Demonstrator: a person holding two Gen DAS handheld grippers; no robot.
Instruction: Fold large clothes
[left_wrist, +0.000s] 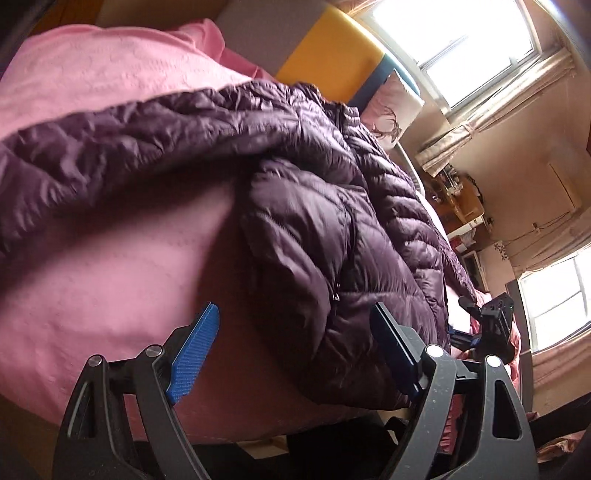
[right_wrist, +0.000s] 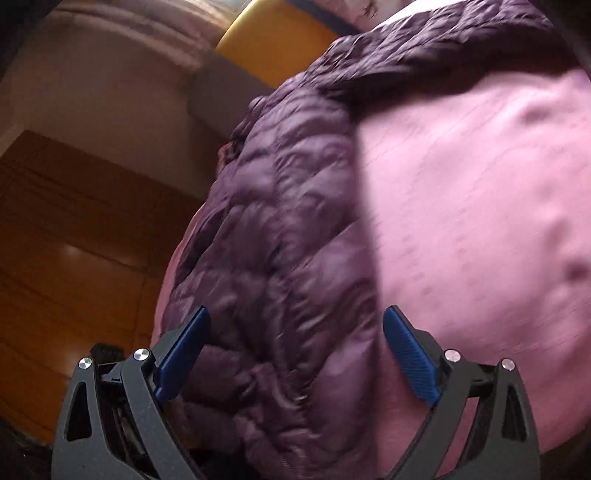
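Both grippers, left gripper (left_wrist: 295, 354) and right gripper (right_wrist: 295, 354), gape wide, empty. Puffy purple jacket (left_wrist: 332, 206) on the pink bed (left_wrist: 92, 258) looks light, slippery. Pinch the hem!

A pink bedsheet (left_wrist: 92, 236) covers the bed, with a yellow headboard panel (left_wrist: 328, 51) behind, a patterned pillow (left_wrist: 393, 107) beside it, two bright windows (left_wrist: 461, 44) with pale curtains (left_wrist: 491, 110), a cluttered wooden desk (left_wrist: 461, 206), and a wooden floor (right_wrist: 74, 240).
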